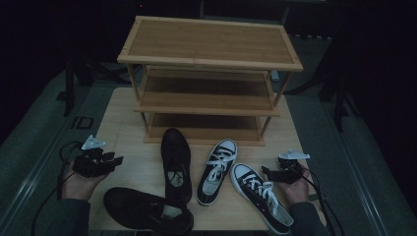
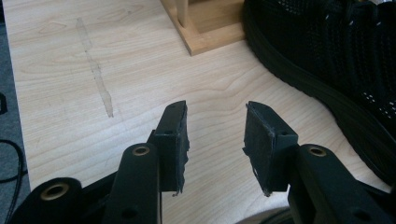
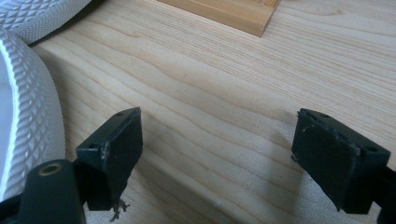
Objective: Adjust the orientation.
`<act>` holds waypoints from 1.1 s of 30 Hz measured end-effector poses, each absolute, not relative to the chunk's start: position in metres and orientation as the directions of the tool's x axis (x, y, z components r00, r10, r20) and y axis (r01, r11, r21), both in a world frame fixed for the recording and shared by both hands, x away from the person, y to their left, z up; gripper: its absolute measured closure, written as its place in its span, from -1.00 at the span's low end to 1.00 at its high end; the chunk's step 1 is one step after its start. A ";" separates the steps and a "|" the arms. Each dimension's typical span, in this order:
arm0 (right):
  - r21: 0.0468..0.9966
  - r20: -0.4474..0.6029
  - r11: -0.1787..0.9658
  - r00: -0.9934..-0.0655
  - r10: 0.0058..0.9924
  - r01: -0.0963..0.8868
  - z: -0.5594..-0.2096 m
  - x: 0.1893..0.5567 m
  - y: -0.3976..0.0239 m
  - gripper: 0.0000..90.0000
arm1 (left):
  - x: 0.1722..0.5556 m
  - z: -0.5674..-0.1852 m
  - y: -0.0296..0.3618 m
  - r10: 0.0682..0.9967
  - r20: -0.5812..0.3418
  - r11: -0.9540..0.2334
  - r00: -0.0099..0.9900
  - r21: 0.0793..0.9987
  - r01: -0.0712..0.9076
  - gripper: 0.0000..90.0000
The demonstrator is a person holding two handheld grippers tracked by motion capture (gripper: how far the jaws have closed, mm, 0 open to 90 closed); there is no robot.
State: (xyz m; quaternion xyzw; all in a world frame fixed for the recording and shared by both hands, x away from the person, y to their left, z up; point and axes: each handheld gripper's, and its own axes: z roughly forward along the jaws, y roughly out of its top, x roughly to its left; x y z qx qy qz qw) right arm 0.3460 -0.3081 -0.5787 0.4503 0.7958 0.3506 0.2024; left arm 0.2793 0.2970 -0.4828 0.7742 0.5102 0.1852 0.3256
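no readable text, labels, brands, numbers or signs on anything in view

High overview; two close claw-mounted views, shared table (image 1: 123,105).

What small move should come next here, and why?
Probably ease the right hand-held gripper left onto the nearest sneaker. Its jaws stand open over bare table, the sneaker's white toe sits just beside them, and the rack shelves hold nothing yet.

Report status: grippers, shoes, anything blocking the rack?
Left gripper open, empty. Right gripper open, empty. Four shoes on table, none on rack. Nothing blocking.
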 end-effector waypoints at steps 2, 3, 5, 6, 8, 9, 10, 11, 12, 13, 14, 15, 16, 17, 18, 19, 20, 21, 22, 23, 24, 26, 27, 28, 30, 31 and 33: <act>0.740 -0.007 0.348 -0.512 0.859 0.575 -0.579 0.346 -0.308 -0.65 | 0.278 -0.484 0.297 0.909 -0.046 -0.269 0.413 0.694 0.668 0.33; 0.740 -0.007 0.348 -0.512 0.859 0.575 -0.579 0.346 -0.308 -0.65 | 0.277 -0.484 0.297 0.909 -0.046 -0.268 0.413 0.694 0.668 0.33; 0.740 -0.006 0.348 -0.511 0.860 0.575 -0.579 0.346 -0.308 -0.65 | 0.275 -0.485 0.297 0.909 -0.049 -0.267 0.413 0.694 0.668 0.33; 0.740 -0.006 0.348 -0.511 0.860 0.575 -0.579 0.346 -0.308 -0.65 | 0.274 -0.485 0.297 0.909 -0.049 -0.268 0.414 0.694 0.668 0.33; 0.740 -0.007 0.348 -0.511 0.860 0.575 -0.579 0.346 -0.308 -0.65 | 0.272 -0.485 0.297 0.908 -0.049 -0.268 0.416 0.694 0.668 0.33; 0.740 -0.006 0.347 -0.510 0.860 0.576 -0.579 0.346 -0.308 -0.65 | 0.271 -0.485 0.298 0.908 -0.048 -0.269 0.416 0.694 0.668 0.33; 0.740 -0.006 0.347 -0.510 0.860 0.576 -0.579 0.346 -0.308 -0.65 | 0.271 -0.485 0.298 0.908 -0.048 -0.268 0.416 0.695 0.667 0.33; 0.740 -0.006 0.347 -0.510 0.860 0.576 -0.579 0.346 -0.308 -0.65 | 0.271 -0.485 0.298 0.908 -0.048 -0.268 0.416 0.695 0.667 0.33; 0.740 -0.006 0.347 -0.510 0.860 0.576 -0.579 0.346 -0.308 -0.65 | 0.269 -0.485 0.298 0.907 -0.048 -0.270 0.418 0.695 0.666 0.33; 0.740 -0.006 0.347 -0.510 0.860 0.576 -0.579 0.346 -0.308 -0.65 | 0.268 -0.484 0.298 0.907 -0.048 -0.270 0.418 0.695 0.666 0.33; 0.740 -0.006 0.346 -0.509 0.860 0.576 -0.579 0.346 -0.308 -0.65 | 0.267 -0.484 0.298 0.907 -0.048 -0.270 0.419 0.698 0.663 0.33; 0.740 -0.006 0.346 -0.510 0.860 0.576 -0.579 0.346 -0.308 -0.65 | 0.266 -0.484 0.298 0.906 -0.048 -0.271 0.421 0.698 0.663 0.33; 0.740 -0.006 0.346 -0.509 0.861 0.577 -0.579 0.346 -0.308 -0.65 | 0.266 -0.483 0.297 0.905 -0.048 -0.271 0.422 0.698 0.662 0.33; 0.740 -0.006 0.346 -0.509 0.861 0.577 -0.579 0.346 -0.308 -0.64 | 0.265 -0.483 0.297 0.905 -0.050 -0.271 0.423 0.698 0.663 0.33; 0.740 -0.005 0.346 -0.509 0.861 0.577 -0.579 0.346 -0.308 -0.65 | 0.264 -0.483 0.297 0.904 -0.052 -0.270 0.424 0.700 0.661 0.33; 0.740 -0.006 0.346 -0.509 0.861 0.577 -0.579 0.346 -0.308 -0.65 | 0.263 -0.484 0.297 0.904 -0.054 -0.269 0.425 0.700 0.661 0.33; 0.740 -0.006 0.346 -0.509 0.861 0.577 -0.579 0.346 -0.308 -0.65 | 0.263 -0.484 0.297 0.903 -0.055 -0.269 0.426 0.701 0.661 0.33; 0.740 -0.006 0.346 -0.509 0.861 0.577 -0.579 0.346 -0.308 -0.64 | 0.262 -0.484 0.297 0.902 -0.057 -0.269 0.427 0.700 0.662 0.33; 0.740 -0.006 0.346 -0.509 0.861 0.577 -0.579 0.346 -0.308 -0.64 | 0.261 -0.485 0.297 0.902 -0.057 -0.270 0.428 0.699 0.662 0.33; 0.740 -0.006 0.346 -0.509 0.861 0.577 -0.579 0.346 -0.308 -0.65 | 0.260 -0.485 0.296 0.901 -0.058 -0.271 0.430 0.699 0.661 0.33; 0.740 -0.006 0.346 -0.509 0.861 0.577 -0.579 0.346 -0.308 -0.65 | 0.260 -0.485 0.296 0.900 -0.058 -0.273 0.433 0.698 0.662 0.33; 0.740 -0.006 0.346 -0.508 0.861 0.577 -0.579 0.346 -0.308 -0.64 | 0.259 -0.487 0.295 0.898 -0.060 -0.274 0.435 0.697 0.662 0.33; 0.740 -0.006 0.346 -0.508 0.861 0.577 -0.579 0.346 -0.308 -0.65 | 0.259 -0.487 0.295 0.898 -0.060 -0.274 0.435 0.697 0.663 0.33; 0.740 -0.006 0.345 -0.509 0.861 0.577 -0.579 0.346 -0.308 -0.64 | 0.258 -0.487 0.295 0.898 -0.062 -0.274 0.436 0.696 0.663 0.33; 0.740 -0.005 0.345 -0.508 0.861 0.577 -0.579 0.346 -0.308 -0.65 | 0.258 -0.488 0.295 0.896 -0.067 -0.274 0.439 0.693 0.666 0.33; 0.740 -0.005 0.345 -0.508 0.861 0.577 -0.579 0.346 -0.308 -0.65 | 0.258 -0.489 0.295 0.895 -0.066 -0.277 0.440 0.691 0.667 0.33; 0.740 -0.006 0.345 -0.508 0.861 0.577 -0.579 0.346 -0.308 -0.65 | 0.257 -0.489 0.294 0.894 -0.069 -0.278 0.443 0.690 0.668 0.33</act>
